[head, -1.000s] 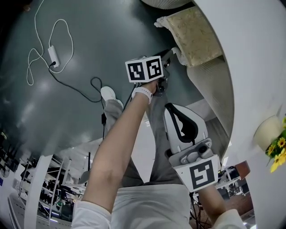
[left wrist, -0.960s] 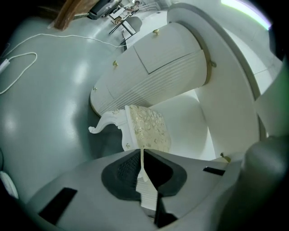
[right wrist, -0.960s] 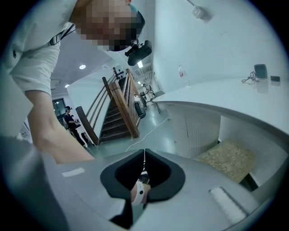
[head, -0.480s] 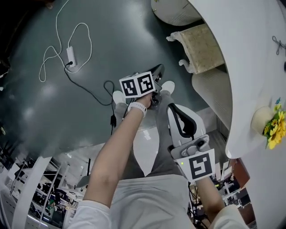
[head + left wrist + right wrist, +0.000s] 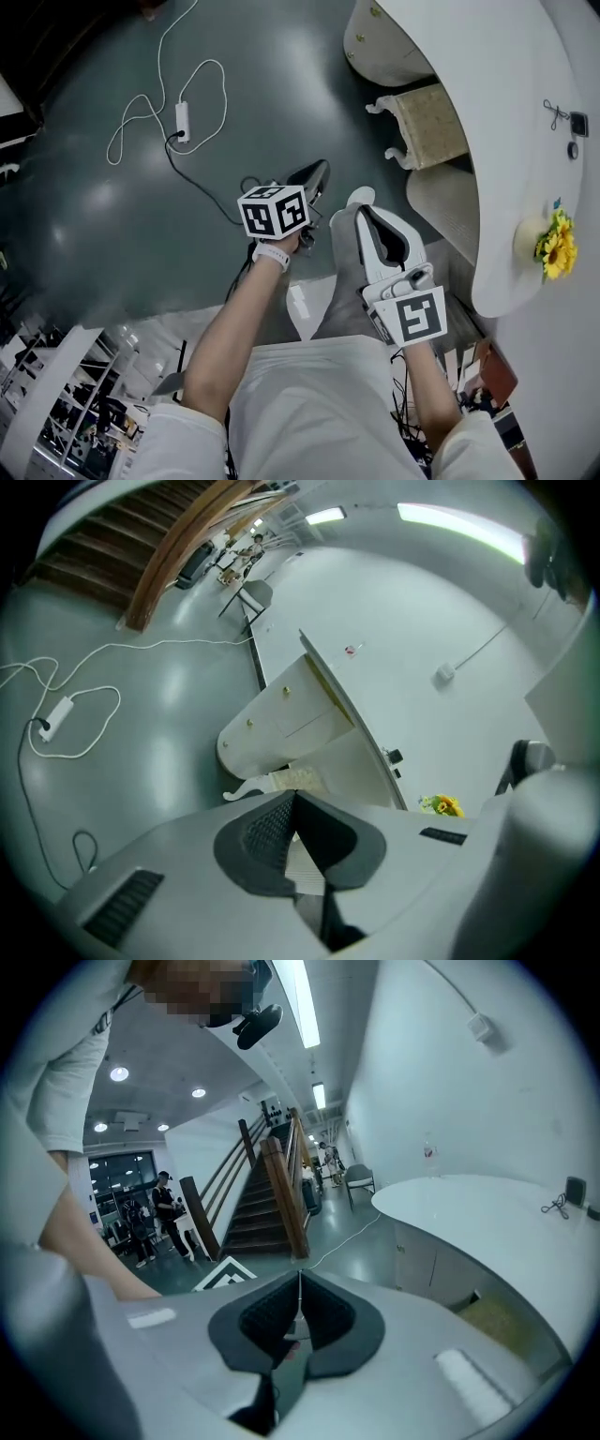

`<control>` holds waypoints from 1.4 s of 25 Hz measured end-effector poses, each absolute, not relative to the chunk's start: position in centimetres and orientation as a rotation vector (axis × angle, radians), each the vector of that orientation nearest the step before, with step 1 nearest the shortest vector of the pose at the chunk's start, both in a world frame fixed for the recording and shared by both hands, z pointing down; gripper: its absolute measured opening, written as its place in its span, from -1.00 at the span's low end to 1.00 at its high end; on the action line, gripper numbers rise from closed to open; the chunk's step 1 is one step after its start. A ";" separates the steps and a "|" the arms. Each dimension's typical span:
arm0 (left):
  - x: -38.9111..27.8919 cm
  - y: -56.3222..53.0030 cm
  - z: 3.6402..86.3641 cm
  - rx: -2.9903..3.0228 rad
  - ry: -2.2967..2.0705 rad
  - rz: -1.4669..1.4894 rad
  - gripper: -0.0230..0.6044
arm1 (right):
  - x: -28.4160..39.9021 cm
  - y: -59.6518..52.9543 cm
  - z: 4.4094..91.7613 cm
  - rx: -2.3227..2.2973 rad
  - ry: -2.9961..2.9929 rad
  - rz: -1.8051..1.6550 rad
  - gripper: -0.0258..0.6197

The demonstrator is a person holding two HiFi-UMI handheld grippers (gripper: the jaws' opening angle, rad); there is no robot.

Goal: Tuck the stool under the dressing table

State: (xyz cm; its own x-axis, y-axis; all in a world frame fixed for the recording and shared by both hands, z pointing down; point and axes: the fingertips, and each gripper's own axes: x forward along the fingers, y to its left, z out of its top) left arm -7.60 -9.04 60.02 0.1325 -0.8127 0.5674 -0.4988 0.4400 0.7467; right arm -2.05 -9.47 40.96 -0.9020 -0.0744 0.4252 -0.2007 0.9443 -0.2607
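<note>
Overhead, my left gripper [image 5: 313, 178] and right gripper [image 5: 373, 217] hang empty, because the stool [image 5: 427, 126] ahead of them looks already tucked under the dressing table [image 5: 487, 84]. Left gripper view: jaws pressed together, stool [image 5: 298, 778] just beyond. Right gripper view: jaws closed, table [image 5: 469, 1211] to their right.

**My count, kind by kind**

I hold two claws: one left claw [image 5: 292, 798] and one right claw [image 5: 299, 1281]. Each carries one marker cube, so there are two, the left cube [image 5: 274, 210] and the right cube [image 5: 417, 319]. I count one stool [image 5: 429, 124] and one desk [image 5: 487, 112], and on the desk one bunch of yellow flowers [image 5: 553, 246]. On the floor [image 5: 94, 216] lie two cables: one white cable [image 5: 141, 98] with one adapter [image 5: 183, 122], and one black cable [image 5: 202, 178]. I see one staircase [image 5: 258, 1208].
</note>
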 end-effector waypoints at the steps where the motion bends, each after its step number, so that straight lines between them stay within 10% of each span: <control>1: -7.9 -8.1 58.9 1.217 -1.530 -0.327 -0.90 | -2.4 -8.9 40.2 0.191 -2.682 0.403 -0.87; 35: -16.7 10.1 23.6 1.405 -2.004 -0.289 -0.90 | -8.3 -3.1 21.2 0.172 -2.820 0.197 -0.87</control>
